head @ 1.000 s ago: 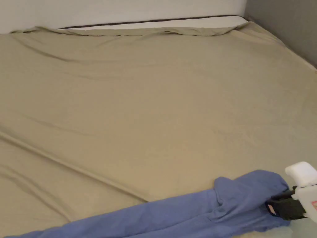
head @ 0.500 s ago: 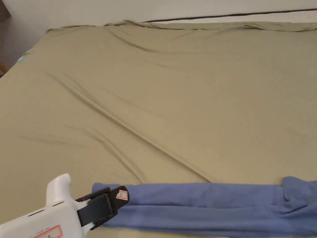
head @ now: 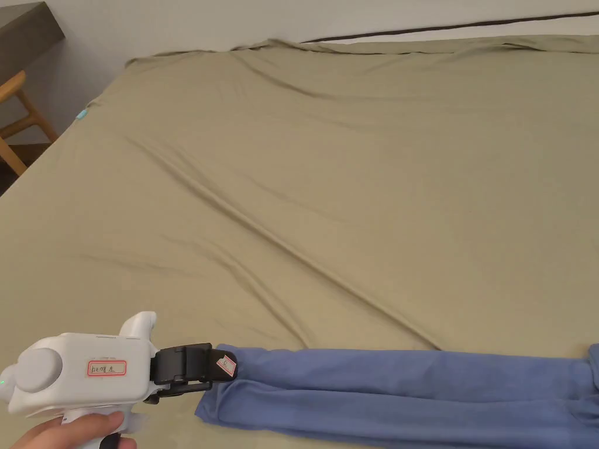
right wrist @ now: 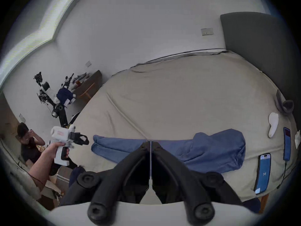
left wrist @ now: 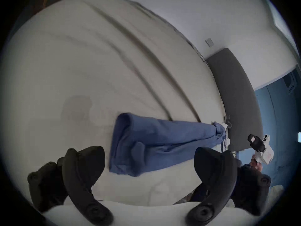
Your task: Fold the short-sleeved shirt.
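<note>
Shirt [head: 409,386] narrow-folded on bed [head: 351,175]; left gripper [left wrist: 148,162] released at its end, right gripper [right wrist: 150,144] clenched empty (probably clear of cloth), next fold lengthwise.

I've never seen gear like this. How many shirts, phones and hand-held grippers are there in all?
blue shirt: 1
phones: 2, both lying on the bed
grippers: 2, the left gripper and the right gripper
Total: 5
</note>
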Tool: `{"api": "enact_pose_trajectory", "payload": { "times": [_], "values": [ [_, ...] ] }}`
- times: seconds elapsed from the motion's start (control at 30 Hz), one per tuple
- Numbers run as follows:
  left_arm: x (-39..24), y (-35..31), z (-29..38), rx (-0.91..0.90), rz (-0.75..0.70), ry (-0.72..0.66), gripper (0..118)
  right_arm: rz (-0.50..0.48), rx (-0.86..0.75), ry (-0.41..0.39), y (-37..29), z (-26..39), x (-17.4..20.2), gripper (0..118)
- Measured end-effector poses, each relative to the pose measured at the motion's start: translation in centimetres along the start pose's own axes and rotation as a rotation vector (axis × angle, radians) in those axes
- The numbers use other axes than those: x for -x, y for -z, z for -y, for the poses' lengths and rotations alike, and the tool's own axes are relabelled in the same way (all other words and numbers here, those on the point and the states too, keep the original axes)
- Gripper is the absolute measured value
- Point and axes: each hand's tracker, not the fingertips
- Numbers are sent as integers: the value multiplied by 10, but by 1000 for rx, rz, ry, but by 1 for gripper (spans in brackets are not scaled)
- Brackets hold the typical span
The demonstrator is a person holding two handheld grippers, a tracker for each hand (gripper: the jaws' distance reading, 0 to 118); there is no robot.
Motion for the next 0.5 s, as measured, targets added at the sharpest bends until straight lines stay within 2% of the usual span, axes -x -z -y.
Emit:
{"api": "enact_pose_trajectory", "payload": {
  "times": [0.1,0.2,0.27,0.33,0.4,0.43,0.5],
  "values": [
    [23,24,0,36,92,-27,117,-29,54,10,9,3,-1,4],
    [29,48,5,50,141,-123,118,-73,82,15,15,6,-3,4],
    [18,47,4,-17,240,-48,118,-106,94,23,17,8,-3,4],
    [6,56,4,-9,292,0,118,-134,92,50,18,7,-5,4],
    [0,69,3,36,239,29,118,-158,89,76,19,7,-5,4],
    [2,63,-2,9,142,90,118,-162,86,82,19,6,-5,4],
    [-5,58,1,-15,166,71,114,-161,75,82,17,4,-4,4]
  ]
}}
